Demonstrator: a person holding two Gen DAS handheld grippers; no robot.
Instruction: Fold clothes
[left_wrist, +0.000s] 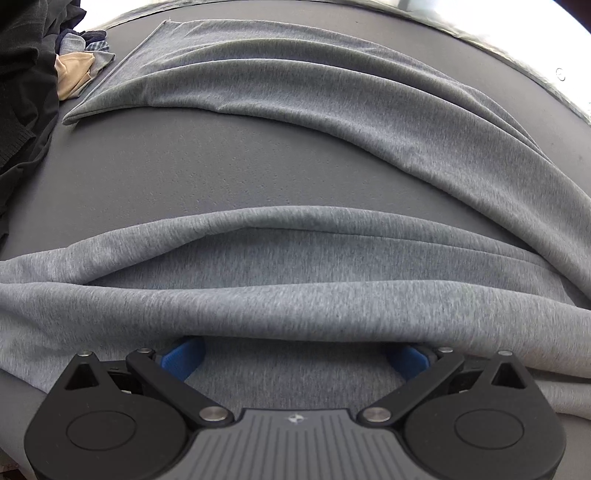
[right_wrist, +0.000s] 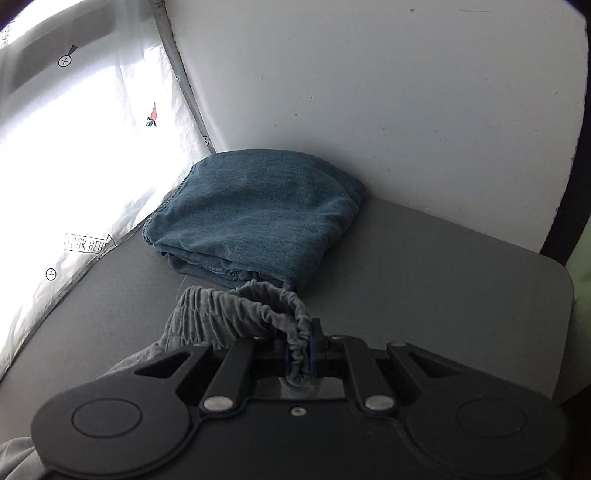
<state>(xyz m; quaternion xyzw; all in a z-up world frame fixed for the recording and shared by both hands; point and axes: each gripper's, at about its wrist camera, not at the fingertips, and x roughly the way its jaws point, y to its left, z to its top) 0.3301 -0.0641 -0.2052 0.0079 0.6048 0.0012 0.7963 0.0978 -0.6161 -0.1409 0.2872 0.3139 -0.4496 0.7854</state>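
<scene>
The left tool (left_wrist: 295, 360) points steeply down at the grey trousers (left_wrist: 295, 295), its blue pads (left_wrist: 183, 360) spread wide, their tips tucked under a raised fold of the cloth; nothing is pinched between them. Ahead of this tool one trouser leg lies across the dark grey surface (left_wrist: 184, 173) in long ridges, and beyond a bare strip of surface the other leg (left_wrist: 280, 77) stretches out flat to its hem. Far off to this tool's left sits a pile of dark clothes (left_wrist: 26, 81) with a tan piece and some checked cloth at its edge

The right tool (right_wrist: 300, 350) is clamped on the gathered elastic waistband (right_wrist: 258, 306) of the trousers, the bunched band squeezed between its blue pads. The waistband curls away to this tool's left, held off the surface (right_wrist: 424, 266). Just ahead lies a folded blue garment (right_wrist: 258, 210) against the white wall (right_wrist: 388, 92), with a white printed sheet (right_wrist: 85, 147) to the left
</scene>
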